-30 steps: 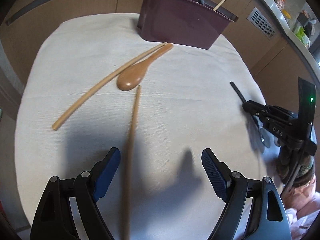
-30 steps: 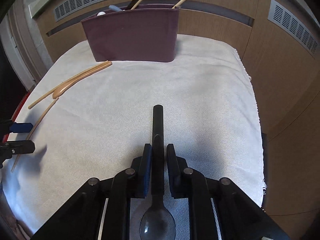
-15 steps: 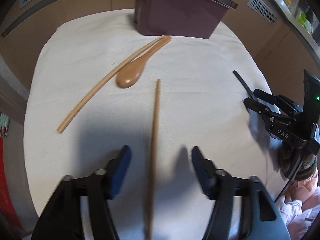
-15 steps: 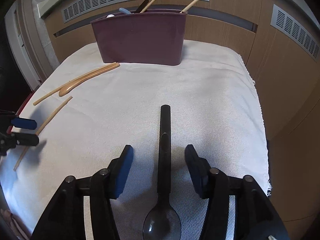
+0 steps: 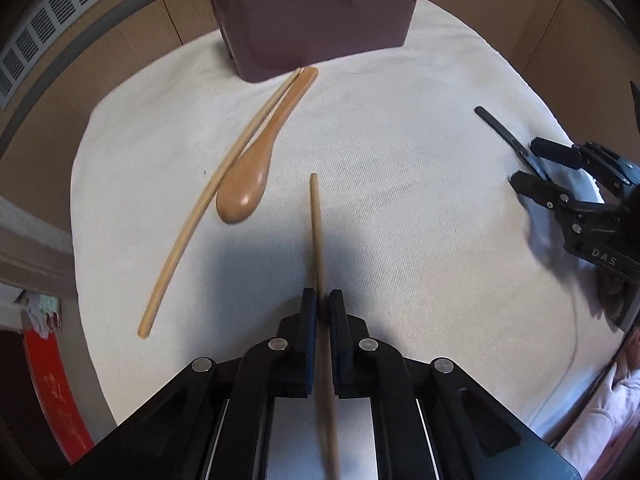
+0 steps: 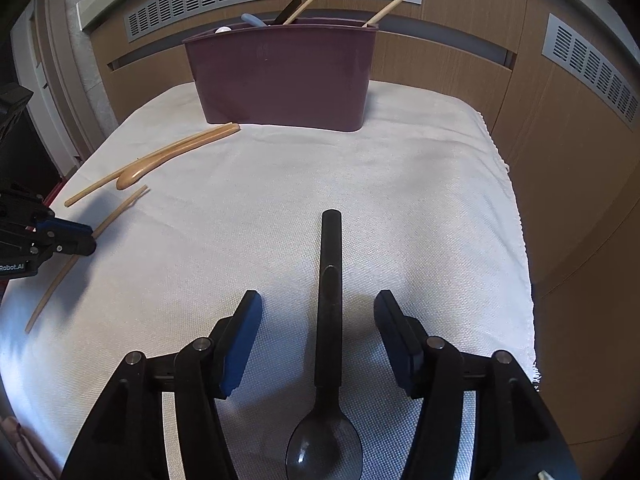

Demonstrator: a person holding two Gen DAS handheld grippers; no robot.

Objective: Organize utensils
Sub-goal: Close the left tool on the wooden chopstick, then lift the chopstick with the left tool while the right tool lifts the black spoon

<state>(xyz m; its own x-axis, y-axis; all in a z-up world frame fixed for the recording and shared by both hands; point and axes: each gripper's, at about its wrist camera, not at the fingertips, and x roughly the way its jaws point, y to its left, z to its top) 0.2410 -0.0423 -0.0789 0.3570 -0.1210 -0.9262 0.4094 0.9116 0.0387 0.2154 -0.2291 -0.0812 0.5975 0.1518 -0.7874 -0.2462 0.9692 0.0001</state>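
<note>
The left gripper (image 5: 323,300) has its jaws shut tight on a chopstick (image 5: 317,224). The stick runs straight out from between the jaws, and its far tip aims at the holder (image 5: 316,16). So its long way lines up with the gripper, and the holder lies dead ahead at the back of the desk (image 5: 400,200). I think the next move is to lift the stick, carry it forward and drop it tip down into the holder.

The right gripper (image 6: 318,312) has its jaws wide open. A black spoon (image 6: 330,300) lies flat on the cloth between them, touching neither side. Its handle points away to the holder (image 6: 280,76) and its bowl sits close to the camera. The jaws only need to squeeze in to catch it.

Off to the left of the held stick, a wooden spoon (image 5: 256,168) and another chopstick (image 5: 200,208) lie side by side on the cloth, touching. Their far ends reach almost to the foot of the holder. The left gripper is nearer to those two.

A few sticks and spoons already stand in the holder.
</note>
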